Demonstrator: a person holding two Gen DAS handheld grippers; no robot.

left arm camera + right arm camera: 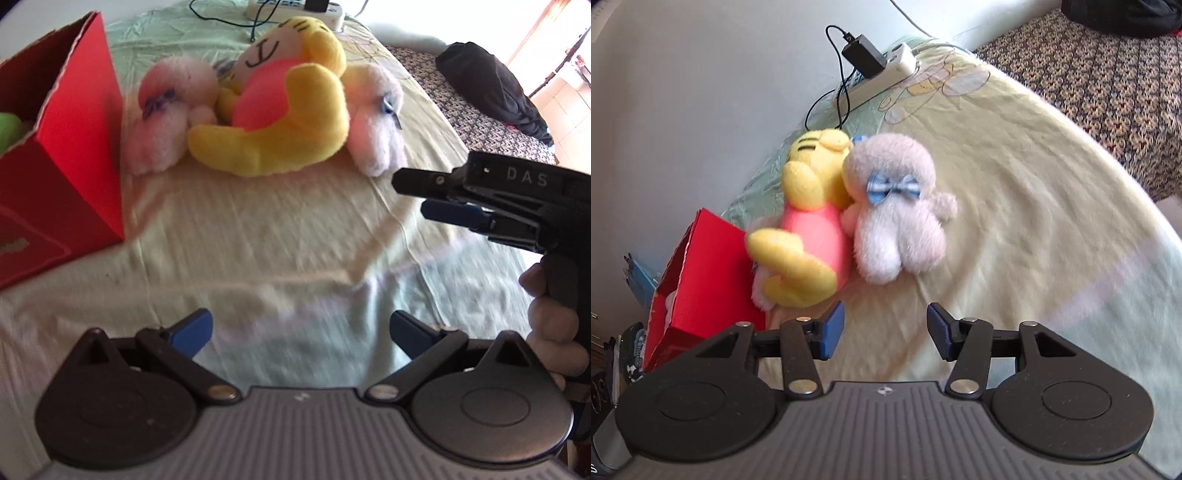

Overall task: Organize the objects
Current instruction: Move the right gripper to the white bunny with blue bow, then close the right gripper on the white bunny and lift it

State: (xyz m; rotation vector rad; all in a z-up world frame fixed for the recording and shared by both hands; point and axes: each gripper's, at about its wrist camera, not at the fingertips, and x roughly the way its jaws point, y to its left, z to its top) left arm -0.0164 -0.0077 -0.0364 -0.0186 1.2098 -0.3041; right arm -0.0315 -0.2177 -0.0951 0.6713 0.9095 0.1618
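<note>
A yellow bear plush in a pink shirt lies on the pale bedsheet, between two fluffy white plush toys. One white plush lies at its left beside the red box. The other white plush wears a blue bow. My left gripper hovers open over bare sheet, short of the toys. My right gripper is open with nothing between its fingers, just short of the white plush with the bow.
The open red box holds something green. A white power strip with a black adapter and cable lies at the far edge by the wall. A patterned blanket with a dark bundle lies to the right.
</note>
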